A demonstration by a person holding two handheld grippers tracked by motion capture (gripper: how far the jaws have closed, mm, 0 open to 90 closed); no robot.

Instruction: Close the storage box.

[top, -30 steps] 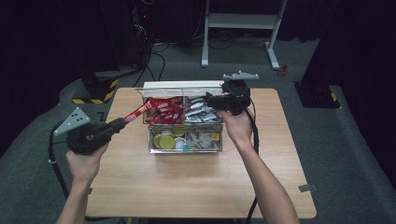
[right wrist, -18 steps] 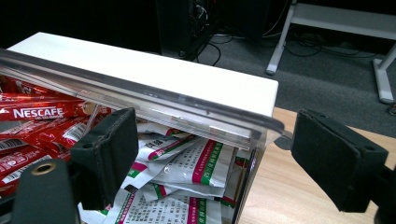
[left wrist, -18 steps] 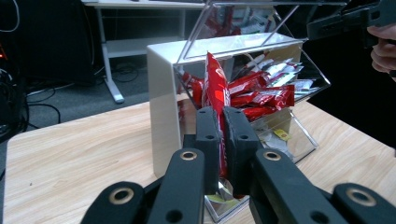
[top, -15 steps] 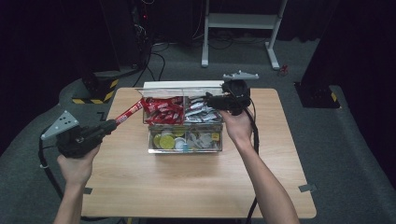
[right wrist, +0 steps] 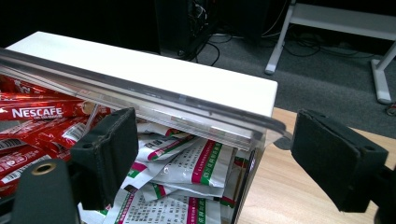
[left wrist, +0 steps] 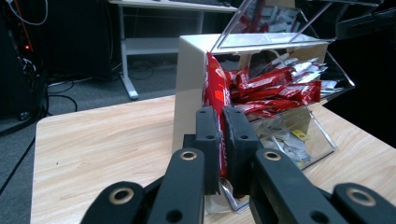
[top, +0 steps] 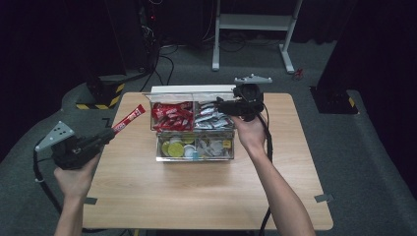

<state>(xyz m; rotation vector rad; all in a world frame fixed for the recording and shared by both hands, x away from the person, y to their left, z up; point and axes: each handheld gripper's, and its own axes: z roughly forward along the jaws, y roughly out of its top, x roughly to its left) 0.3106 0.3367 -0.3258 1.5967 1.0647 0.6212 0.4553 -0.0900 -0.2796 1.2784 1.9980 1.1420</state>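
Clear lid (right wrist: pixel 140 100) between jaws (parted)

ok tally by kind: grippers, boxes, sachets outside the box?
grippers: 2 (left gripper, right gripper)
box: 1
sachet outside, in the left gripper: 1
total: 4

Raised clear lid (top: pixel 194 90) blocks the organizer box (top: pixel 195 147) from behind; front tabletop (top: pixel 196 191) lies free.

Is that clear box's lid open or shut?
Open. The clear lid is lifted above the box, resting across the right hand-held gripper's spread jaws.
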